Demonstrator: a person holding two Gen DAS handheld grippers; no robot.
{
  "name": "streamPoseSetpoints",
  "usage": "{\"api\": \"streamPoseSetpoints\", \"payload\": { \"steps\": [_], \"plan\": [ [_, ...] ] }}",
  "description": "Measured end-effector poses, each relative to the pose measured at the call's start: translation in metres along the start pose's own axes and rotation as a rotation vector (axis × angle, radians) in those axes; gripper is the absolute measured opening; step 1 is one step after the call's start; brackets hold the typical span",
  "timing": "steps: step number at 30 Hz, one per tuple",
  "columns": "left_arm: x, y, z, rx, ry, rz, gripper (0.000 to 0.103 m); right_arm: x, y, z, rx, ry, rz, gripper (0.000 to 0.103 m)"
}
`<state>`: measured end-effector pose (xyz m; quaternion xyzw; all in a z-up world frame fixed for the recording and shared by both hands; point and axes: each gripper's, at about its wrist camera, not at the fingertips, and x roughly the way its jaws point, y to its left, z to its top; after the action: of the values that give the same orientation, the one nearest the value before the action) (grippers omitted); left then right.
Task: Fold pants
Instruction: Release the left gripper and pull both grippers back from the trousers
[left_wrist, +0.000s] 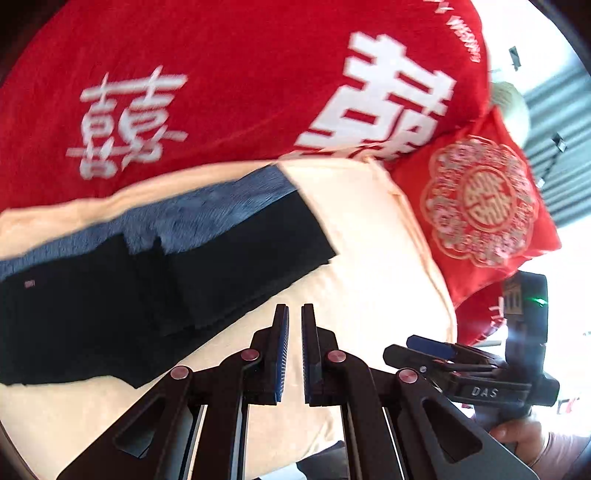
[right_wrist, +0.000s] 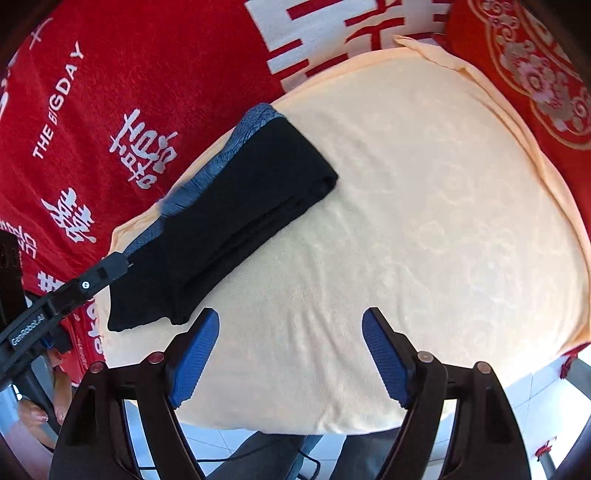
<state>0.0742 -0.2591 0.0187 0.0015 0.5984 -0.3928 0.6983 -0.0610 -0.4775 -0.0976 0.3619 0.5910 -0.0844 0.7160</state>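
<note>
The black pants (left_wrist: 184, 273) lie folded into a long narrow bundle on a cream cloth (left_wrist: 369, 240), with their blue-grey fleecy lining (left_wrist: 207, 206) showing along the far edge. My left gripper (left_wrist: 294, 308) hovers over the cloth just right of the pants, shut, with nothing between its pads. In the right wrist view the pants (right_wrist: 236, 221) run diagonally at the left. My right gripper (right_wrist: 291, 314) stands open over bare cream cloth (right_wrist: 406, 221), holding nothing. One left finger (right_wrist: 118, 264) shows at the pants' lower left end. A right gripper finger (left_wrist: 432, 343) shows at the lower right in the left wrist view.
A red blanket (left_wrist: 221, 74) with white characters lies beyond the cream cloth. A red embroidered cushion (left_wrist: 480, 199) sits at the right. The cloth's near edge drops to a tiled floor (right_wrist: 535, 391). A person's legs (right_wrist: 277, 454) stand there, and a hand (left_wrist: 517, 432) grips the right tool.
</note>
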Motion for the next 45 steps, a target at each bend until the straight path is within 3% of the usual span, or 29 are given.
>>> {"api": "streamPoseSetpoints", "payload": {
  "steps": [6, 11, 18, 28, 33, 38, 42, 43, 45],
  "plan": [
    [-0.029, -0.040, 0.003, 0.133, -0.030, -0.041, 0.006, -0.029, 0.005, -0.006, -0.004, -0.025, -0.024, 0.083],
    [-0.054, -0.054, -0.004, 0.184, -0.068, 0.003, 0.006, -0.042, 0.021, -0.015, -0.024, -0.029, -0.036, 0.083],
    [-0.077, -0.046, -0.025, 0.114, 0.015, 0.046, 0.006, -0.053, 0.049, -0.036, -0.042, -0.027, -0.039, 0.083],
    [-0.100, -0.049, -0.056, 0.177, 0.094, 0.051, 0.006, -0.077, 0.086, -0.071, -0.005, -0.106, -0.014, 0.083],
    [-0.123, -0.048, -0.066, 0.169, 0.033, 0.064, 0.006, -0.086, 0.091, -0.087, -0.005, -0.128, -0.009, 0.083],
    [-0.141, -0.054, -0.070, 0.119, -0.034, 0.094, 0.006, -0.095, 0.089, -0.086, -0.023, -0.136, 0.003, 0.083],
    [-0.152, -0.059, -0.072, 0.037, -0.095, 0.076, 0.006, -0.109, 0.089, -0.083, -0.075, -0.154, 0.016, 0.083],
    [-0.154, -0.061, -0.072, 0.018, -0.102, 0.072, 0.009, -0.113, 0.088, -0.084, -0.087, -0.156, 0.023, 0.083],
    [-0.162, -0.064, -0.070, -0.021, -0.112, 0.005, 0.100, -0.119, 0.087, -0.086, -0.108, -0.157, 0.027, 0.083]
  ]
}}
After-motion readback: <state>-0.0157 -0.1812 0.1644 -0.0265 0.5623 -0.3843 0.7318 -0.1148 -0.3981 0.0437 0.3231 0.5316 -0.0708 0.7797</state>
